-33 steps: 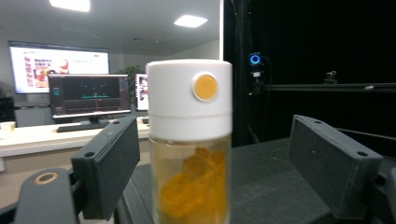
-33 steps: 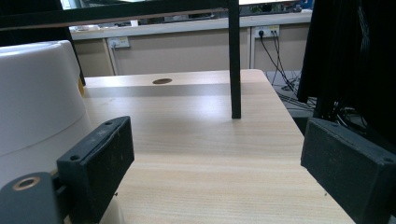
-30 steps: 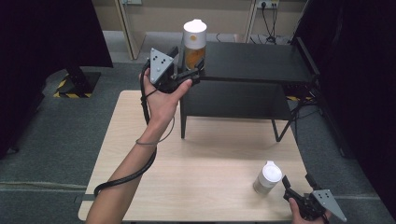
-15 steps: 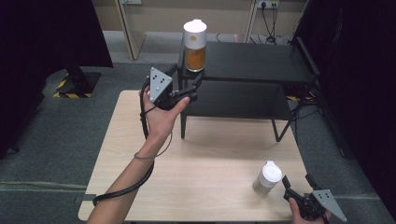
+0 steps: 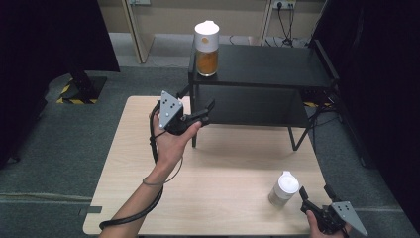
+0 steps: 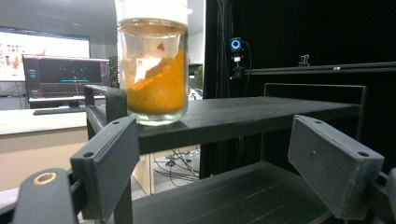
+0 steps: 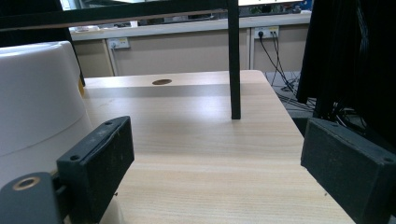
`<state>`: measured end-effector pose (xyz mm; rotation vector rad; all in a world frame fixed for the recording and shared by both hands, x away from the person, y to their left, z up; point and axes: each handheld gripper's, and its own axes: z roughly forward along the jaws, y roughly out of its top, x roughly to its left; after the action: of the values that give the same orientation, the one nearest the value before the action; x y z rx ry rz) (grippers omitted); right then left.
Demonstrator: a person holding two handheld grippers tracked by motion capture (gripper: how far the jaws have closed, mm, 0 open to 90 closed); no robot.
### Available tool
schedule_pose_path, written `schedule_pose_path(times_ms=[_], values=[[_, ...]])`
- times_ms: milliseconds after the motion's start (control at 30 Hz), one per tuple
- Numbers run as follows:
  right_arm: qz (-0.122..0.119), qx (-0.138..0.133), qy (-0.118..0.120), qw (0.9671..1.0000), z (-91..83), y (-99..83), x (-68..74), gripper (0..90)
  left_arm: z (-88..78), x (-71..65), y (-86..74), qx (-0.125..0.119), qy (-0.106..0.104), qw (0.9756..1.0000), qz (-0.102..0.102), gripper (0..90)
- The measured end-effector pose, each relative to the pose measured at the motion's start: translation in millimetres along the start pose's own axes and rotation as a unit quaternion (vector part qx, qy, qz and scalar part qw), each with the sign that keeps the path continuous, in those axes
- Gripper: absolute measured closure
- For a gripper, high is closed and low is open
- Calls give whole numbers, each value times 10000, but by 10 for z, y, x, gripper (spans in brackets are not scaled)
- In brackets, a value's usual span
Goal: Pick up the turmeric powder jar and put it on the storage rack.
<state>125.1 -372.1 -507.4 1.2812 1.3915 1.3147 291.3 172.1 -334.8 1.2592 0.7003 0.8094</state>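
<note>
A glass jar of orange powder [image 5: 206,47] with a white lid stands on the top left corner of the black shelf [image 5: 277,67]. My left gripper [image 5: 204,113] is open in front of the shelf's left post, below and short of the jar. In the left gripper view the jar [image 6: 152,65] rises above the jaws of the left gripper [image 6: 219,158], with nothing between them. A second white-lidded jar [image 5: 285,188] stands on the table at the front right. My right gripper [image 5: 314,192] is open just to its right; in the right gripper view that jar [image 7: 37,116] sits beside the left jaw of the right gripper [image 7: 219,163].
The two-tier black shelf stands on the far half of the light wooden table [image 5: 223,208]. One shelf leg [image 7: 235,60] stands ahead of the right gripper. Dark curtains [image 5: 44,59] flank both sides. A desk with monitors [image 6: 56,79] lies beyond the shelf.
My left gripper has drawn back from the orange jar, moving down and toward the person. The jar stays on the shelf. The right gripper and white jar have not moved.
</note>
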Motion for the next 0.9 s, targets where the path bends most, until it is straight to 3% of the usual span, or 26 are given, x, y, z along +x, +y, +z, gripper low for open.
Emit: schedule_pose_path(times_ms=[267,500,633,900], values=[[-6,2,-1,10000,0,0,2,99,-115,-39,-143,54,-53,10000,-7,160],[-11,-6,-6,10000,-1,-2,4,99,-174,-18,-289,170,-93,9995,-233,160],[-15,-5,-9,10000,0,-2,7,99,-212,-10,-381,216,-68,9994,-257,159],[-28,-3,-11,10000,1,-1,9,99,-303,-78,-574,276,-114,9996,-16,156]])
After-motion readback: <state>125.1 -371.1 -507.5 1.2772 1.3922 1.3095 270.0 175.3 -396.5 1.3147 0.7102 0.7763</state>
